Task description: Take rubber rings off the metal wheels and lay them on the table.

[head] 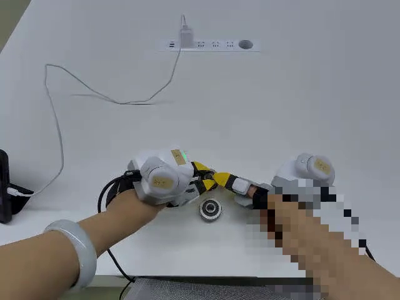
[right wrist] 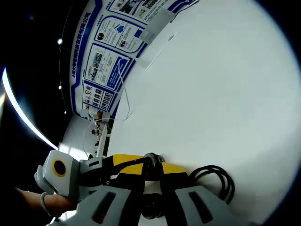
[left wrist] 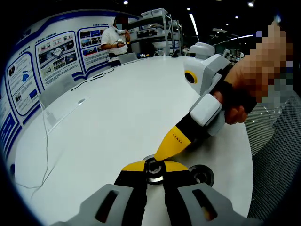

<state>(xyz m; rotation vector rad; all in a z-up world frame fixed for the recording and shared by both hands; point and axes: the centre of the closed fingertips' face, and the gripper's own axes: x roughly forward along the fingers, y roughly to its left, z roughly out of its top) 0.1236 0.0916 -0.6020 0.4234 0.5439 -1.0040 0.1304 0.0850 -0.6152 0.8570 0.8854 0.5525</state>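
Left gripper view: L claw (left wrist: 154, 166) clenched on wheel (left wrist: 154, 172); R claw (right wrist: 153, 167) prob. grips same wheel.

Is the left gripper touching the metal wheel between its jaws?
Touching. The left gripper view shows the left gripper with both yellow jaw tips pressed against the metal wheel, one on either side.

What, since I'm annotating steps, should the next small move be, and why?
Probably hold the left gripper shut on the metal wheel and ease the right gripper away to peel off its rubber ring. Both pairs of yellow tips meet at that wheel; a second wheel lies on the table beside them. Whether the right tips already grip the ring is unclear.
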